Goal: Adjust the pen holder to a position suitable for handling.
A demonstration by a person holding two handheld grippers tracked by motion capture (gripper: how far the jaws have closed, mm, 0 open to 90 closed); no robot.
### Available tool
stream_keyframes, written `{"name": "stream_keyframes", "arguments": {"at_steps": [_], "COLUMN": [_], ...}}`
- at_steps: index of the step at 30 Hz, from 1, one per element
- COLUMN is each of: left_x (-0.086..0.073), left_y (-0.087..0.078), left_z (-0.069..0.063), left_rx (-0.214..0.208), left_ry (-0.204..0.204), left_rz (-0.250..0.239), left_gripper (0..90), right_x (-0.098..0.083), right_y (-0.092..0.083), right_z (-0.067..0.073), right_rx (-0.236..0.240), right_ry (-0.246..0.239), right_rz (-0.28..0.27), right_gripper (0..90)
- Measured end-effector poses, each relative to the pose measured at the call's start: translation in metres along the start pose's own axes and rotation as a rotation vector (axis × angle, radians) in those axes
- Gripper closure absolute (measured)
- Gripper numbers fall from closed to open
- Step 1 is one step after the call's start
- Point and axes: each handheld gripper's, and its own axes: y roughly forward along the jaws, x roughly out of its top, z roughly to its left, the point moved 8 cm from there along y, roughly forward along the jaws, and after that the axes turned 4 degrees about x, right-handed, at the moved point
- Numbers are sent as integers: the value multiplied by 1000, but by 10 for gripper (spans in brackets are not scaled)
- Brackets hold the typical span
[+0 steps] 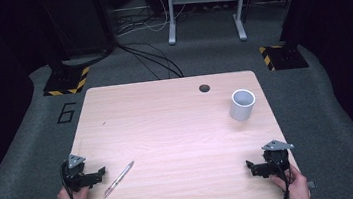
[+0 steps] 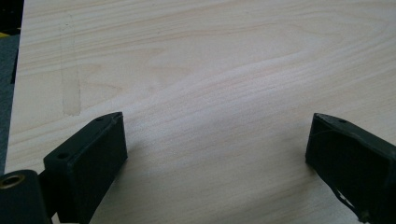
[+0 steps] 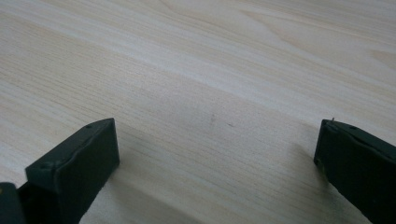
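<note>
My left hand-held gripper (image 1: 101,171), jaws wide and empty, rests at the counter's (image 1: 167,120) near-left corner; the pen (image 1: 119,178) lies just beside it, angled toward the far-right cup (image 1: 242,104).

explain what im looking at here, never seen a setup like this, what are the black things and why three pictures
A person sits at a wooden table, holding a tool in each hand. The left hand-held gripper and right hand-held gripper each have two black jaws. The high view looks down from above. The other two pictures come from cameras riding on each gripper, looking along its jaws at bare wood. Both stand wide open, holding nothing. On the table lie a silver pen near the left gripper and an upright white cup at the far right.
</note>
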Motion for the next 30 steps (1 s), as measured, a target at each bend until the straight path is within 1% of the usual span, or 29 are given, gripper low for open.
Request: {"name": "stream_keyframes", "arguments": {"at_steps": [2,3,5,13,14,18,19,21,24,25,27,28,29,30], "left_x": [0,0,0,0,0,0,0,0,0,0,0,0,0,0], "left_y": [0,0,0,0,0,0,0,0,0,0,0,0,0,0], "left_z": [0,0,0,0,0,0,0,0,0,0,0,0,0,0], "left_rx": [0,1,1,1,2,2,2,2,0,0,0,1,0,1], "left_ry": [0,-1,-1,-2,-1,-1,-1,0,-1,-1,-1,0,-1,0], "left_rz": [0,0,0,0,0,0,0,0,0,0,0,0,0,0], "left_gripper": [52,52,52,53,53,53,53,53,53,53,53,53,53,53], "right_x": [0,-1,0,-1,0,0,1,0,1,2,2,2,3,4], "right_y": [0,-1,0,-1,-1,-1,0,-1,0,0,-1,-1,-1,-1], "right_z": [1,1,1,1,0,0,0,-1,-3,-4,-5,-5,-5,-5], "right_rx": [-11,-15,-16,-21,-21,-17,-23,-18,-29,-34,-33,-35,-34,-23], "right_ry": [17,17,19,24,18,21,33,20,38,56,52,55,59,60], "right_rz": [-11,-2,-9,-1,-6,-2,6,20,24,30,37,31,37,34], "right_gripper": [0,0,0,0,0,0,0,0,0,0,1,5,11,17]}}
